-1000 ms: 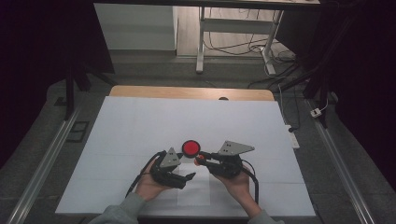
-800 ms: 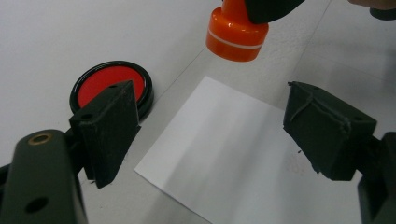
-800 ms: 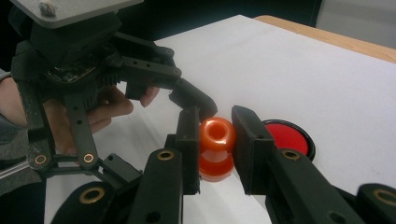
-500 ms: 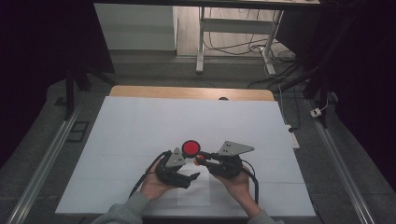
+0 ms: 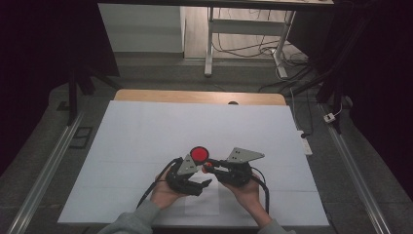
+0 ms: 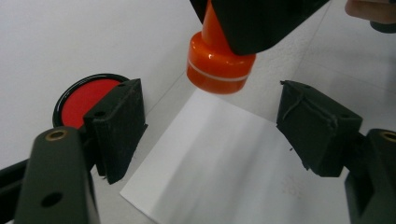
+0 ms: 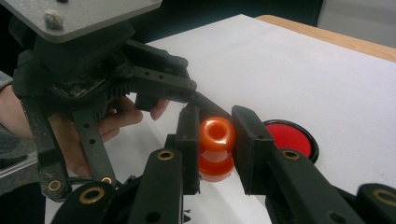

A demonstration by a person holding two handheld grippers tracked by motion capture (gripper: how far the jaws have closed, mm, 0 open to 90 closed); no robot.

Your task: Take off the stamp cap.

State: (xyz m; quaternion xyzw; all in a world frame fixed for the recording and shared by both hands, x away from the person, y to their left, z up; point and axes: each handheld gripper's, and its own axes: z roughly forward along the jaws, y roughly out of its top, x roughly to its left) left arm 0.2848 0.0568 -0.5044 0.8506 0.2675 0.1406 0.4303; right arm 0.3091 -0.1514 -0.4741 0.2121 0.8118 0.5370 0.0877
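In the high view, the person's two hands hold the grippers close together near the front edge of the desk (image 5: pixel 146 126), a little right of its middle. The left gripper (image 5: pixel 207 184) lies low with its jaws pointing right, and the right gripper (image 5: pixel 208 165) points left, holding an orange stamp (image 5: pixel 208 166). A round red ink pad (image 5: pixel 198 154) sits just behind the two grippers. A small sheet of paper (image 5: pixel 202 204) lies at the front edge between the hands.

In the left gripper view, the left gripper (image 6: pixel 205 121) has its jaws apart; they have just been closing a little, with nothing pressed between them. The stamp (image 6: pixel 217 63) hangs above the far corner of the paper (image 6: pixel 219 163), and the ink pad (image 6: pixel 84 98) lies to the left, partly behind one jaw.

In the right gripper view, the right gripper (image 7: pixel 216 140) is clamped on the knob of the stamp (image 7: pixel 215 147), with the ink pad (image 7: pixel 289 137) just beyond and the left gripper close alongside.
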